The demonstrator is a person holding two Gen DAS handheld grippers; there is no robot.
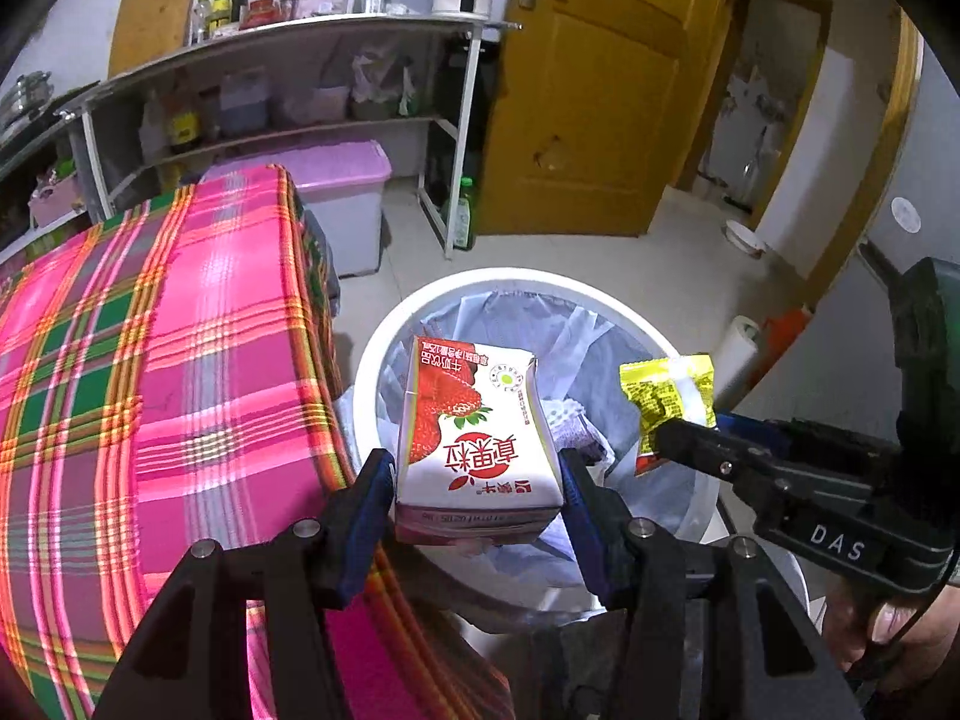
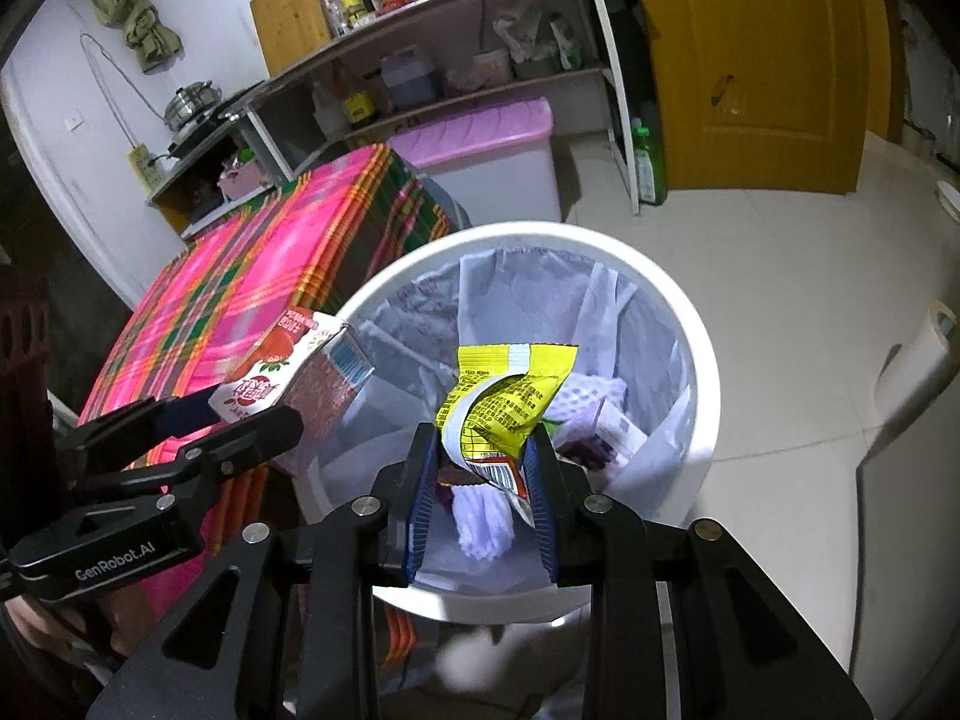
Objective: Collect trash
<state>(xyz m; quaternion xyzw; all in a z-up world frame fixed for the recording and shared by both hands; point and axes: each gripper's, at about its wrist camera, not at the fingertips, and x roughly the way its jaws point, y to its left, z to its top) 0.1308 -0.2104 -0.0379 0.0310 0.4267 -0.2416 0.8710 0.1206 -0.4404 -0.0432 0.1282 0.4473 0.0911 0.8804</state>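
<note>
Left gripper (image 1: 478, 471) pinched strawberry milk carton (image 1: 474, 438) over bin (image 1: 390, 324), near rim beside plaid table (image 1: 180, 330). Right gripper (image 2: 482, 462) clamped yellow wrapper (image 2: 501, 402) above liner (image 2: 540, 294). Both poised over opening, apparently ready for drop; older trash already inside.

Right gripper (image 2: 483, 468) is pinching a crumpled yellow snack wrapper (image 2: 504, 405) right over the white trash bin (image 2: 699, 354) (lined with a clear bag). Left gripper (image 2: 240, 414) sits off to the side clamping a strawberry milk carton (image 2: 288, 369) above the bin's rim, next to the pink plaid tablecloth (image 2: 252, 258).
</note>
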